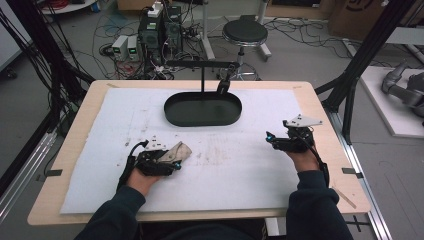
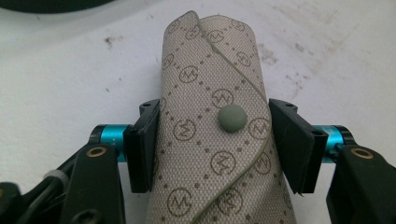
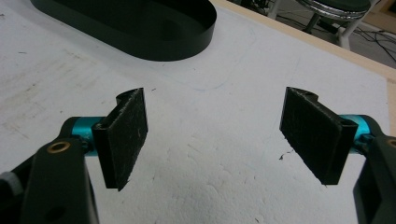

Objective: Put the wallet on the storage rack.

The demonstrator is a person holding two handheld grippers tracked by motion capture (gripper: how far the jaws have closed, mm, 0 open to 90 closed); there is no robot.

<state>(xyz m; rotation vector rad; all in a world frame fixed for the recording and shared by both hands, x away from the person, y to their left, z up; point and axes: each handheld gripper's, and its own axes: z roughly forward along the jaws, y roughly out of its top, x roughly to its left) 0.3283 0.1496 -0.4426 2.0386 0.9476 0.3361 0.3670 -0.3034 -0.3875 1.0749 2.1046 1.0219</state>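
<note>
From the high view, the left gripper lies low on the white mat toward the table's left front part, with a beige patterned pouch between its jaws. A black oval tray sits near the far edge at the middle, under a dark stand. The right gripper hovers near the right edge, well apart from both pouch and tray, probably held clear so the left one can work alone.

In the left gripper view, the jaws stand either side of the pouch, their pads touching or nearly touching its sides level with the grey snap button. Whether they press firmly cannot be told. Taking it across its narrow width would keep the flap shut and the long axis pointing ahead, likely towards the tray.

In the right gripper view, the right gripper has its jaws spread wide with nothing between them, bare mat beneath and the tray beyond.
</note>
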